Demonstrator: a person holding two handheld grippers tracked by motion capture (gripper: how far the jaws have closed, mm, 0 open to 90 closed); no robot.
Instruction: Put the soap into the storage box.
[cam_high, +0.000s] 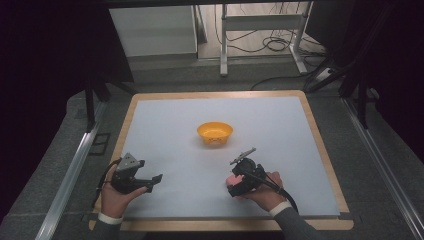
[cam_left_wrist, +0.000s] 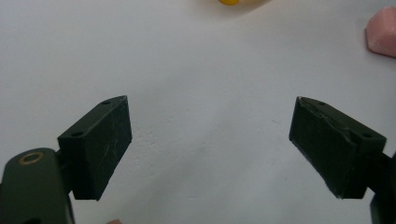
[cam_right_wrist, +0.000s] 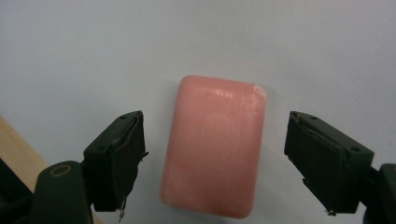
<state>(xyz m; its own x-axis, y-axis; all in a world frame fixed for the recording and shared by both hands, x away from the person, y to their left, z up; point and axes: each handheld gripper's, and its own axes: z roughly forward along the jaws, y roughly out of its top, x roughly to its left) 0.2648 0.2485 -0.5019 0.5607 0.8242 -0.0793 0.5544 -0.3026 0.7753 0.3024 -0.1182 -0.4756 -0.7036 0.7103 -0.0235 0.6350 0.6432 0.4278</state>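
A pink soap-like bar (cam_right_wrist: 214, 145) lies flat on the white table top, between the open jaws of my right gripper (cam_right_wrist: 214, 158); neither jaw touches it. In the high view the right gripper (cam_high: 235, 184) points down at the bar (cam_high: 232, 180) near the front right of the mat. A corner of the same bar (cam_left_wrist: 383, 32) shows at the upper right of the left gripper view. My left gripper (cam_left_wrist: 210, 144) stands open over bare mat, with nothing between its jaws; in the high view it (cam_high: 152, 182) is at the front left. An orange bowl (cam_high: 215, 132) sits mid-table.
The white mat (cam_high: 175, 130) lies on a wooden-edged table (cam_high: 327, 165). The bowl's rim (cam_left_wrist: 229, 2) shows at the top edge of the left gripper view. The table's wooden edge (cam_right_wrist: 18, 149) appears at the lower left of the right gripper view. Beyond the table are a metal frame and cables (cam_high: 270, 45).
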